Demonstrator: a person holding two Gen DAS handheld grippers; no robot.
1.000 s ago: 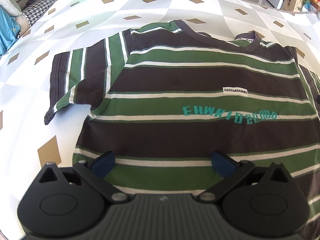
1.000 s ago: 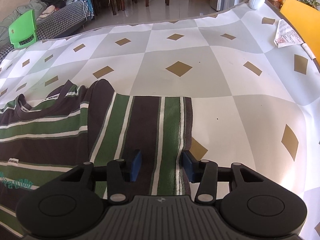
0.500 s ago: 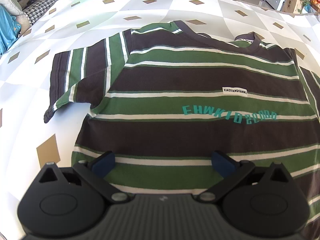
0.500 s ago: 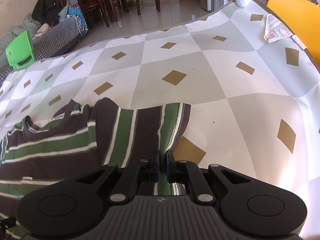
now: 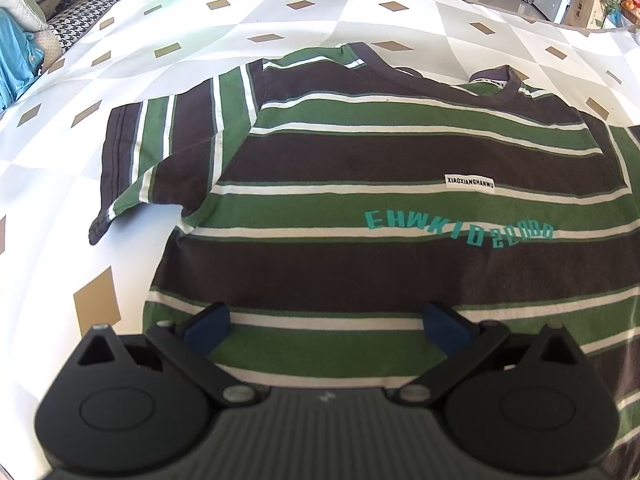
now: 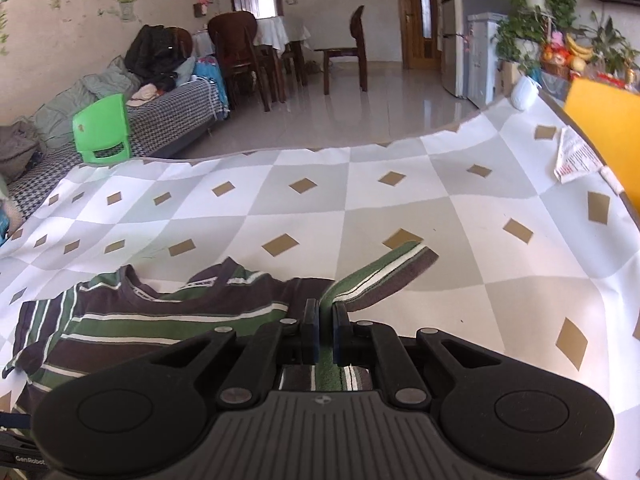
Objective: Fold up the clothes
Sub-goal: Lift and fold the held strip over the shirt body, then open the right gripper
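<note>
Left gripper [image 5: 326, 322] wide open, blue pads [image 5: 208, 326] spread over the hem of the shirt [image 5: 360, 208], gripping nothing, pads just above the cloth

Shirt spread flat, front up, on the chequered cloth [image 5: 280, 16] of white and grey squares with tan diamonds; brown, green and white stripes, teal lettering across the chest, small white label above it; left sleeve [image 5: 160, 156] lying flat out to the side, collar at the far edge

Beyond the cloth at far left, a green chair [image 6: 103, 132] against a houndstooth couch

Right gripper [image 6: 326, 330] clamped tight on the right sleeve [image 6: 384, 274], cloth pinched between the pads and lifted off the cloth, cuff end sticking out past the fingers and up to the right; rest of the shirt flat to the left

Farther right, a printed paper [image 6: 576, 156] near the cloth's edge, beside an orange board [image 6: 604, 120]
</note>
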